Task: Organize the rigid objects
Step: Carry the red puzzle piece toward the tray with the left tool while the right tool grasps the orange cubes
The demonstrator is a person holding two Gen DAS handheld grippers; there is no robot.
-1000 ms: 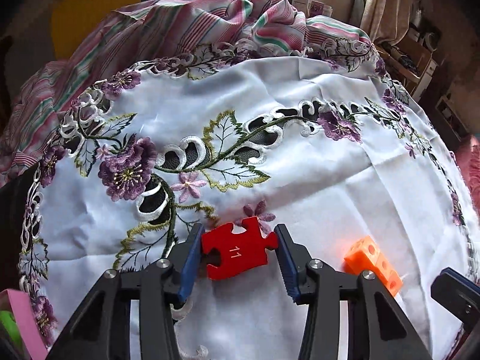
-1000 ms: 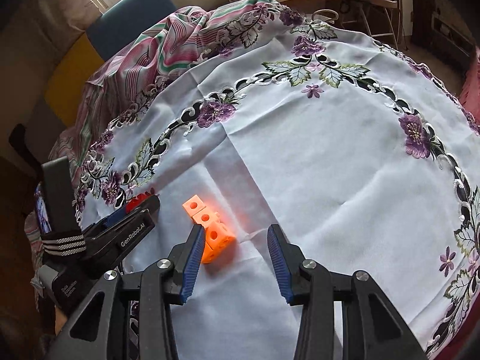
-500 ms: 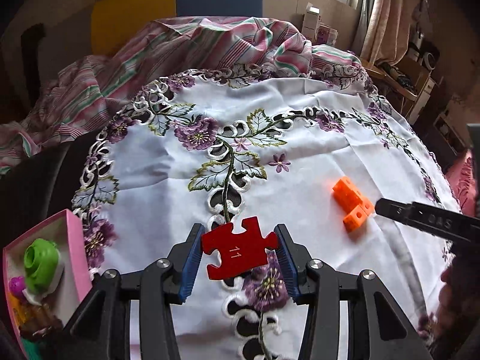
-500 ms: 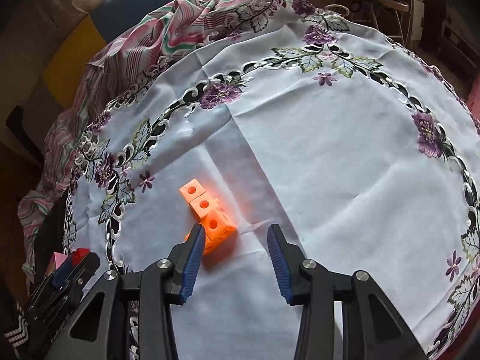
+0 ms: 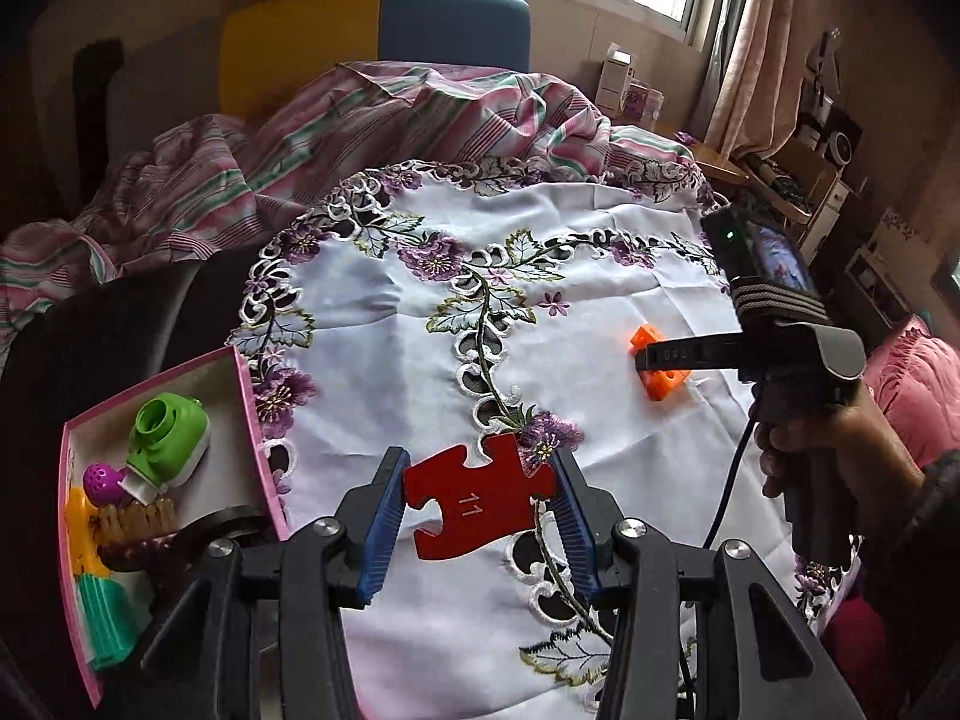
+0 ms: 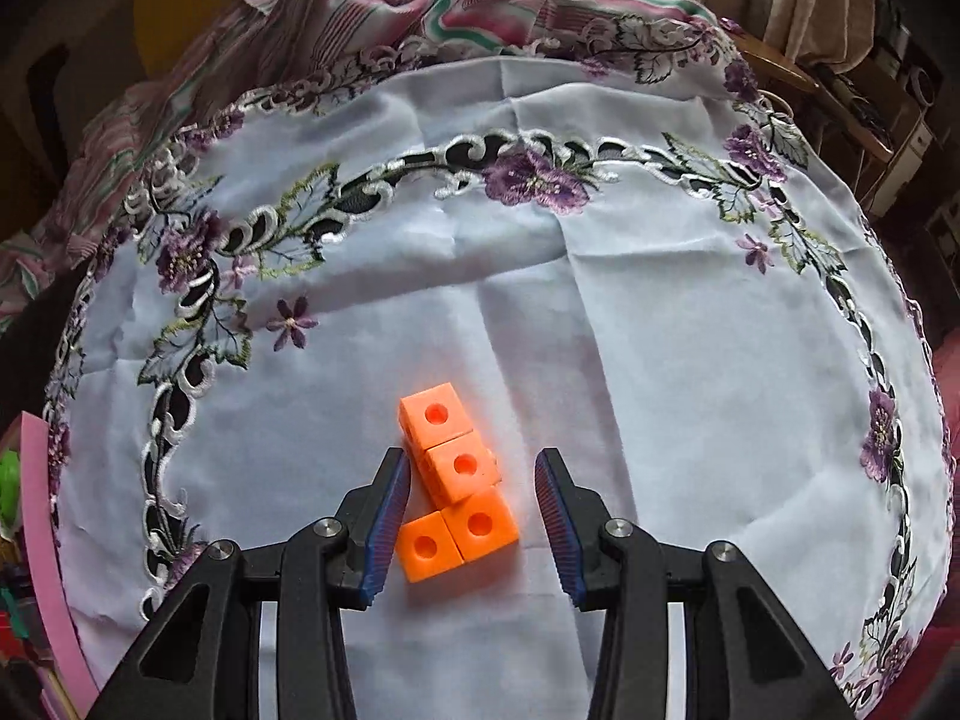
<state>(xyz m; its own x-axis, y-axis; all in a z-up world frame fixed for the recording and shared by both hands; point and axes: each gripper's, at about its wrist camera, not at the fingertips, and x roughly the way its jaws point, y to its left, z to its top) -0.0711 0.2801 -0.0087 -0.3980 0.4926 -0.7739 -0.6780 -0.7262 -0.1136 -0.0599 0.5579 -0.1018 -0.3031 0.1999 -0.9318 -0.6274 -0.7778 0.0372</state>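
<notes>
**Puzzle piece held at left, orange blocks between the fingers at right**

On the far left, in the left wrist view, a pink box [image 5: 252,426] sits at the edge of the embroidered tablecloth [image 5: 384,324]. It holds a green toy camera [image 5: 171,438], a purple ball [image 5: 102,480], a small brown fence piece [image 5: 135,519] and a teal ribbed piece [image 5: 108,612]; a yellow shape under them is too hidden to name. Just right of the box, the left gripper [image 5: 477,510] is clamped on a red puzzle piece [image 5: 474,504] marked 11, one blue pad against each side edge, the piece raised above the cloth. Further right, a cluster of orange blocks [image 5: 657,363] lies on the white cloth, partly covered by a finger of the other tool, which a hand [image 5: 840,450] grips by its handle.

From the right wrist view, the pink box's rim [image 6: 42,546] shows at the left border. The right gripper [image 6: 474,516] stands with its fingers apart, straddling the orange blocks [image 6: 456,486], four joined cubes with round holes on top, resting flat on the cloth. The left pad looks to touch or nearly touch the nearest cube; the right pad is clear of the blocks.
</notes>
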